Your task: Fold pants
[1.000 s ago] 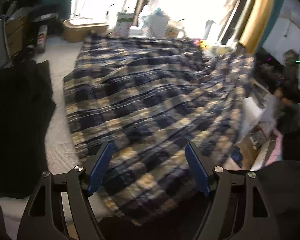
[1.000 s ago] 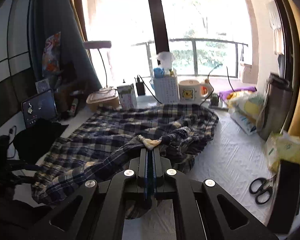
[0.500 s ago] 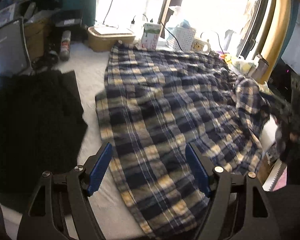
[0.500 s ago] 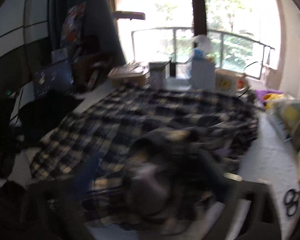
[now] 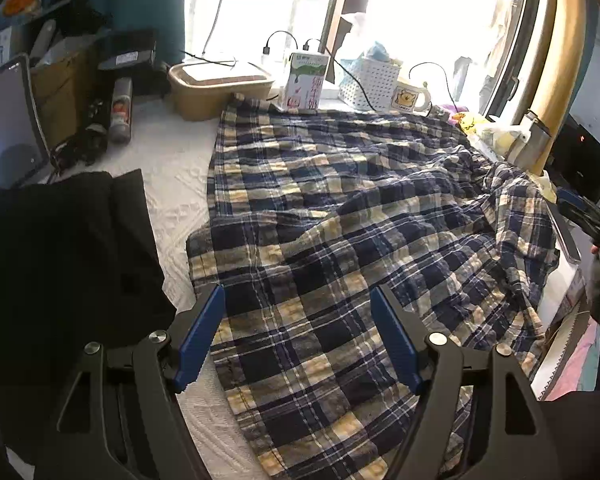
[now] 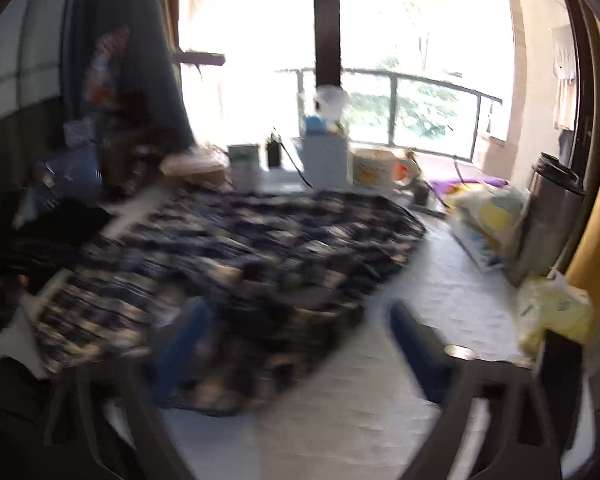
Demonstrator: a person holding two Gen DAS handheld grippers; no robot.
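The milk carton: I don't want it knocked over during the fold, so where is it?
In the left wrist view the milk carton stands upright at the plaid pants' far edge, between the tan lidded box and the white basket.

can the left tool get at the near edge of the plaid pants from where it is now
Probably yes. The left tool is open and empty, hovering right above the near part of the plaid pants. Nothing lies between its fingers and the cloth; the black garment sits off to the side.
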